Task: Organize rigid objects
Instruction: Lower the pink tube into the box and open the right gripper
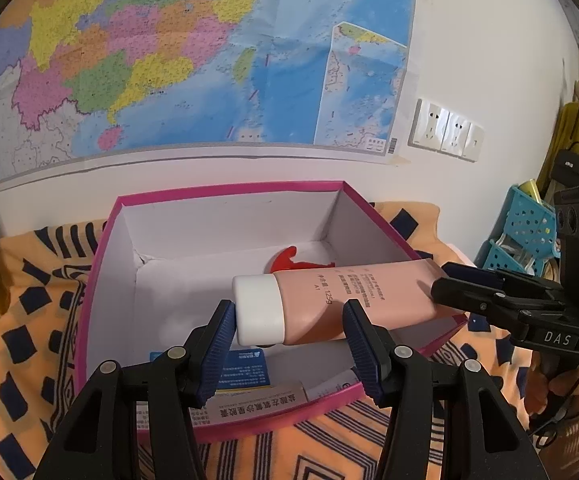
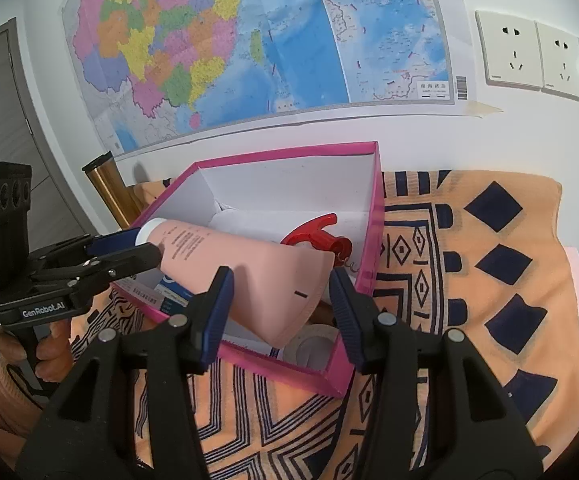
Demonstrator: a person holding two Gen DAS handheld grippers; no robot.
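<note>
- Pink plastic of the tube sits between both claws: the left claw is spread wide, its blue ribbed pads on either side of the tube's white cap, the left pad looking just against the cap and the right pad apart from the tube body.
- The right claw is likewise wide open around the tube's flat crimped end; whether either pad touches it cannot be told.
- From the left wrist view the right claw's black fingers reach in over the box's right wall at the tube's tail end.
- The tube lies tilted across the pink box, cap end over the box's inside and tail end over the near right wall.
- The box is open-topped, with white inner walls, and stands on an orange cloth with dark blue patterns that covers the worktop.
- Inside the box, beyond the tube, lies a red plastic piece with a curved handle.
- Under the tube near the front wall lie a blue card and a white carton with printed Chinese text.
- A white round object shows in the box's near corner in the right wrist view.
- A coloured map hangs on the white wall behind, with wall sockets to its right.
- A blue perforated basket stands off to the right.
</note>
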